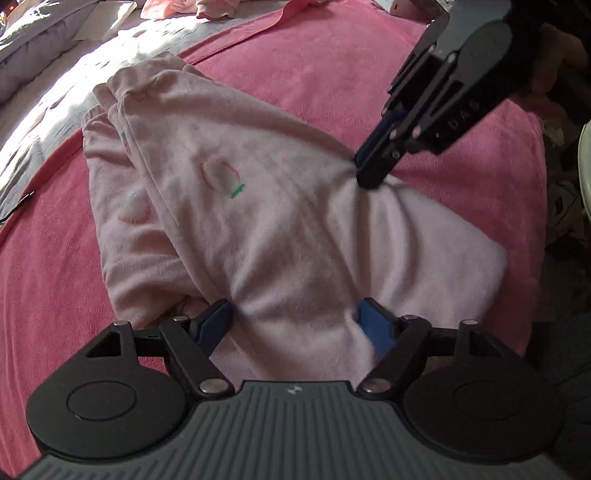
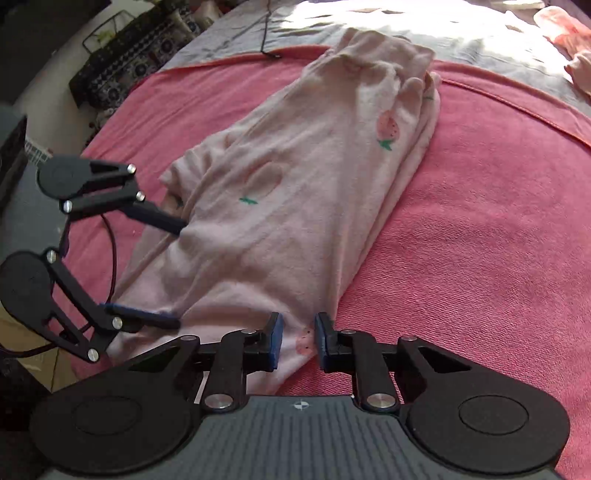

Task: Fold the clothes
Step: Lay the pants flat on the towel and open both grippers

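Lying lengthwise on the pink blanket (image 2: pixel 480 229) that covers the bed, the garment (image 1: pixel 258 221), pale pink with strawberry prints, is already doubled along its length, its far end bunched toward the blanket's far edge where a grey sheet (image 2: pixel 369 26) begins. Both tools work the near end, probably so that this end can be lifted as one and carried over toward the far end for the next fold.

The right tool (image 1: pixel 373 173) has its jaws pressed nearly together on a pinch of cloth at the garment's right side; creases radiate from that spot, which suggests the cloth is gripped and drawn taut. In its own view a narrow strip of cloth sits between the blue pads, though whether they truly clamp it is hard to tell there.

The left tool (image 1: pixel 295 325) stands wide open, holding nothing. Its jaws straddle the garment's left side, cloth lying between them without being squeezed, placed to close on that edge.
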A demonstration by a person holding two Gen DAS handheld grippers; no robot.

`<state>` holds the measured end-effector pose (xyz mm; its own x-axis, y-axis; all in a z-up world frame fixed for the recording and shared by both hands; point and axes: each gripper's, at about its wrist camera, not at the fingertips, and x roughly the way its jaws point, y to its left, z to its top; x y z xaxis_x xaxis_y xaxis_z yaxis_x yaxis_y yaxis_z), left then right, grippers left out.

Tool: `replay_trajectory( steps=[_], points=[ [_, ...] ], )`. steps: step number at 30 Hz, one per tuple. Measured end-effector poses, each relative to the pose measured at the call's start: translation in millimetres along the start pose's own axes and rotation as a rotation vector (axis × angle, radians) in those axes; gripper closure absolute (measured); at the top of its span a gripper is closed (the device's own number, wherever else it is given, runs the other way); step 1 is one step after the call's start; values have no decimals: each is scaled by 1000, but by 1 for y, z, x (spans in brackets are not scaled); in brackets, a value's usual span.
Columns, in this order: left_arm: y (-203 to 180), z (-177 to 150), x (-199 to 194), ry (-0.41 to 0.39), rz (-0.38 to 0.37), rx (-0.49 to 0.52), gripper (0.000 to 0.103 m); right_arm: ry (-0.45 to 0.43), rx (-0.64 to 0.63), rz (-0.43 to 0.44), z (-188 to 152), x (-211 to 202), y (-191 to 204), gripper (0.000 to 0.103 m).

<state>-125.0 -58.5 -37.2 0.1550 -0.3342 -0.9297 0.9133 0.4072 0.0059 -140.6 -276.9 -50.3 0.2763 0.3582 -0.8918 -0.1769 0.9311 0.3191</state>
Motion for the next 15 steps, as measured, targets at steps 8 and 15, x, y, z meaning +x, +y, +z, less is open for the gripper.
replay_trajectory(
  steps=[8,15],
  points=[
    [27,-3,-36,-10,57,-184,21,-163,12,-8,18,-36,17,78],
    [-4,41,-40,-200,-7,-12,22,-226,157,-7,79,-5,7,78]
  ],
)
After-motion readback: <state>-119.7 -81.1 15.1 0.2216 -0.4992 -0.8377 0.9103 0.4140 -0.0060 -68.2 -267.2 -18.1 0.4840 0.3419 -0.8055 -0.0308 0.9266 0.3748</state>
